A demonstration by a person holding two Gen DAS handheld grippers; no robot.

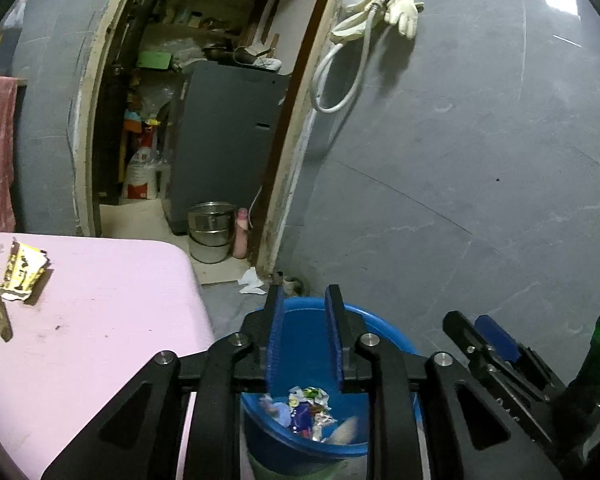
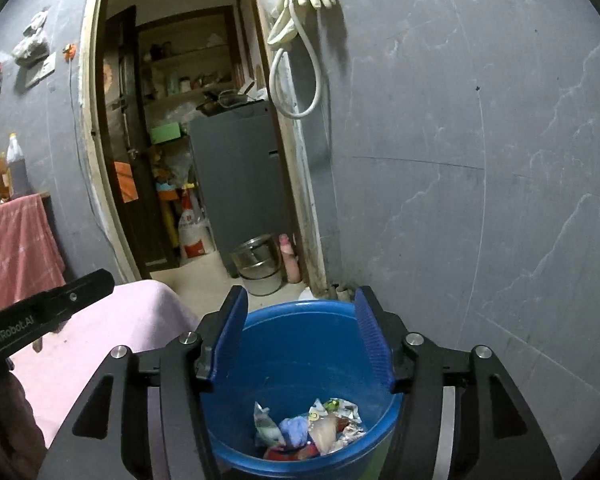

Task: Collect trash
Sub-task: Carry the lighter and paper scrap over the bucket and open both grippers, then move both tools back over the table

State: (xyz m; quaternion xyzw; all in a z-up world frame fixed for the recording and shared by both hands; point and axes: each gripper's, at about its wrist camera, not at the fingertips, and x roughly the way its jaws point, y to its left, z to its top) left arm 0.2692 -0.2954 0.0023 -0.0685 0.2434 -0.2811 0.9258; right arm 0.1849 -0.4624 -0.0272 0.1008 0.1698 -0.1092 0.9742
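Nearest the cameras, both grippers hang over the round blue plastic bucket (image 2: 300, 344), which sits on the floor just beside the corner of the pink-covered table (image 1: 100, 300). The right gripper (image 2: 300, 332) stands about half open, its blue ribbed pads apart with nothing between them, and the left gripper (image 1: 305, 340) is parted only a little, also empty; neither touches the bucket. At the bucket's bottom lies a heap of crumpled wrappers and scraps (image 2: 312, 424), so part of the collecting looks done. What seems left lies to the left of both grippers, on the tabletop: a torn yellow and white foil wrapper (image 1: 22, 274) and, touching its lower corner, a short brown stick-like scrap (image 1: 1, 318). The scrap's long axis runs roughly away from the camera, leaning a little to the left; the wrapper is tilted the other way. The left gripper is the nearer of the two, so the next reach would probably be its own, swinging left and opening wider first. Beyond, an open doorway shows a steel pail (image 1: 212, 230) on the floor.
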